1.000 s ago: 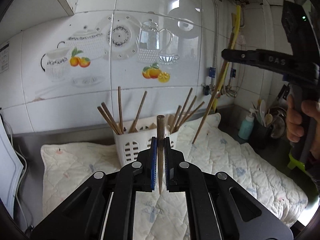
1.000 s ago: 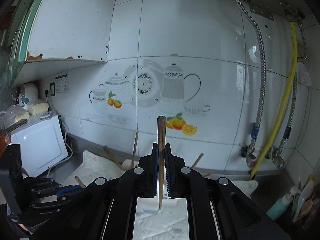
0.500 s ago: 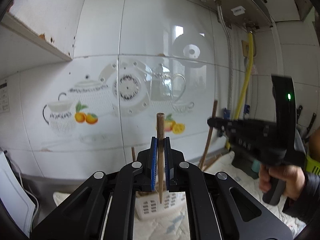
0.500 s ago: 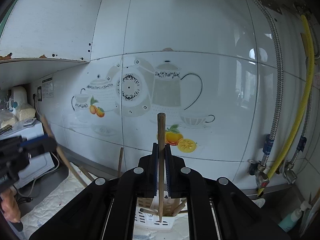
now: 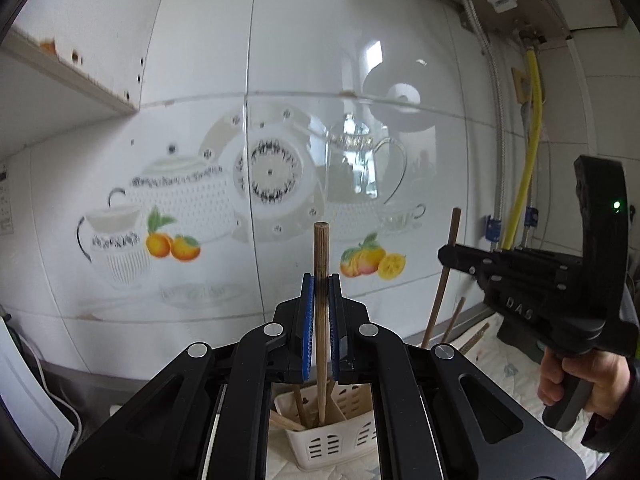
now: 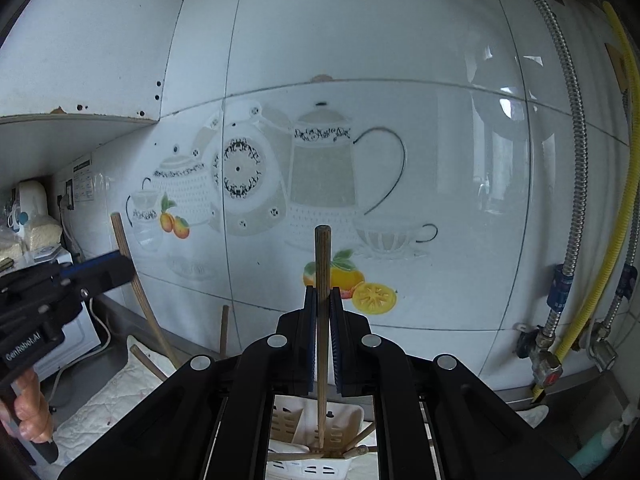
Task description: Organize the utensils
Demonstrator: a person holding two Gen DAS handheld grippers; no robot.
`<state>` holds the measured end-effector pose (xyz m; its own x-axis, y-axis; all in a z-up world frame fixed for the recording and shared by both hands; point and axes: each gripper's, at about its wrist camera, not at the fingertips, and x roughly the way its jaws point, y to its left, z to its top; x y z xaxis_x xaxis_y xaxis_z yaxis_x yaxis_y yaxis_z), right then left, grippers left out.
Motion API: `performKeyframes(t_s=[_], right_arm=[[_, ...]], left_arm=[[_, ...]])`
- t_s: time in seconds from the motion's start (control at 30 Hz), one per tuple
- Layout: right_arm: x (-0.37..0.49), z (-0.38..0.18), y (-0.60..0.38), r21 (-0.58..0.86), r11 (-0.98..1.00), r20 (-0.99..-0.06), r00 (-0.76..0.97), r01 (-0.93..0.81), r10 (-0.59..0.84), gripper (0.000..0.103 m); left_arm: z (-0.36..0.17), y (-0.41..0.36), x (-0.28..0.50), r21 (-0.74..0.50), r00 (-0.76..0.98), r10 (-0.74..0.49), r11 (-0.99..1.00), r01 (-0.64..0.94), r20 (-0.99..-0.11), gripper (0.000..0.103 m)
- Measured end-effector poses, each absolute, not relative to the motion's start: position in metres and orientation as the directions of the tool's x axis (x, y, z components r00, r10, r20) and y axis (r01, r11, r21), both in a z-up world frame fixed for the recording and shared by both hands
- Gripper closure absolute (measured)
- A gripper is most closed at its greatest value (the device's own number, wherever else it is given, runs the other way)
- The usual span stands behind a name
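My left gripper (image 5: 320,280) is shut on an upright wooden chopstick (image 5: 321,248). Its lower tip lines up with the opening of the white slotted utensil holder (image 5: 332,446) below, where other chopsticks (image 5: 298,404) lean. My right gripper (image 6: 322,292) is shut on a second upright chopstick (image 6: 322,256), whose tip hangs over the same holder (image 6: 348,408). In the left wrist view the right gripper (image 5: 444,256) appears at the right, gripping its chopstick (image 5: 450,240). In the right wrist view the left gripper (image 6: 118,268) appears at the left with its chopstick (image 6: 124,240).
The tiled wall with teapot and fruit decals (image 5: 272,172) stands close behind the holder. A quilted cloth (image 6: 108,396) covers the steel counter. Yellow and metal hoses (image 6: 624,160) hang at the right, a white appliance (image 6: 76,344) sits left, and a wall cabinet (image 5: 60,68) hangs upper left.
Both grippers have closed in on the wall and on each other, each still holding its chopstick. The holder has slid from ahead of them to just beneath the fingers.
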<state>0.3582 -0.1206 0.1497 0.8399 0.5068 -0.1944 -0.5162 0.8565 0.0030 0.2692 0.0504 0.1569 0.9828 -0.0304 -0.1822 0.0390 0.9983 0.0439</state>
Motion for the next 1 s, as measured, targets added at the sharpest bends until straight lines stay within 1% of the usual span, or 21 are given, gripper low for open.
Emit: performKeyframes(t_s=[0.33,0.4,0.43,0.47,0.53,0.6,0.63,0.7,0.73,0.8,0.83,0.87,0.9,0.93,1.0], right_arm=[[0.367,0.124,-0.119,-0.001,0.852,-0.271,0.82,-0.523,0.504,0.096],[0.364,0.122,-0.12,-0.009,0.856,-0.272,0.825,-0.518,0.496,0.095],[0.363,0.122,-0.121,-0.012,0.855,-0.275,0.824,-0.519,0.496,0.095],[0.361,0.122,-0.122,-0.015,0.856,-0.272,0.826,-0.517,0.494,0.091],[0.357,0.123,-0.125,-0.02,0.857,-0.268,0.828,-0.515,0.492,0.086],[0.349,0.125,-0.129,-0.023,0.856,-0.262,0.829,-0.517,0.494,0.083],[0.344,0.126,-0.131,-0.024,0.855,-0.261,0.829,-0.518,0.495,0.08],[0.333,0.127,-0.136,-0.024,0.855,-0.262,0.829,-0.518,0.495,0.075],[0.327,0.126,-0.139,-0.022,0.854,-0.27,0.826,-0.519,0.495,0.071],[0.313,0.124,-0.144,-0.016,0.854,-0.28,0.822,-0.52,0.496,0.066],[0.305,0.121,-0.147,-0.01,0.853,-0.29,0.818,-0.521,0.497,0.063],[0.298,0.118,-0.15,-0.005,0.854,-0.3,0.815,-0.521,0.496,0.058],[0.289,0.114,-0.152,-0.001,0.855,-0.311,0.813,-0.519,0.493,0.056],[0.279,0.11,-0.155,0.001,0.854,-0.321,0.809,-0.52,0.493,0.052],[0.261,0.101,-0.157,-0.01,0.856,-0.339,0.807,-0.518,0.484,0.047]], left_arm=[[0.133,0.061,0.283,0.018,0.964,-0.037,0.999,0.043,-0.262,0.097],[0.131,0.062,0.284,0.011,0.962,-0.028,0.999,0.032,-0.271,0.094],[0.13,0.063,0.284,0.003,0.961,-0.035,0.999,0.037,-0.274,0.094],[0.13,0.064,0.283,-0.002,0.961,-0.037,0.999,0.038,-0.275,0.094],[0.131,0.065,0.28,-0.011,0.96,-0.036,0.999,0.035,-0.277,0.091],[0.134,0.066,0.274,-0.019,0.962,-0.035,0.999,0.031,-0.272,0.076],[0.135,0.067,0.27,-0.021,0.963,-0.036,0.999,0.032,-0.268,0.073],[0.137,0.067,0.26,-0.025,0.963,-0.039,0.999,0.033,-0.265,0.058],[0.137,0.067,0.253,-0.026,0.964,-0.037,0.999,0.031,-0.264,0.054],[0.136,0.065,0.239,-0.024,0.965,-0.039,0.999,0.034,-0.261,0.043],[0.135,0.064,0.23,-0.021,0.964,-0.041,0.999,0.037,-0.261,0.04],[0.132,0.063,0.224,-0.018,0.964,-0.039,0.999,0.035,-0.264,0.033],[0.129,0.062,0.215,-0.02,0.963,-0.039,0.999,0.035,-0.268,0.028],[0.126,0.061,0.207,-0.023,0.961,-0.045,0.999,0.04,-0.272,0.025],[0.117,0.06,0.189,-0.027,0.958,-0.039,0.999,0.032,-0.284,0.011]])
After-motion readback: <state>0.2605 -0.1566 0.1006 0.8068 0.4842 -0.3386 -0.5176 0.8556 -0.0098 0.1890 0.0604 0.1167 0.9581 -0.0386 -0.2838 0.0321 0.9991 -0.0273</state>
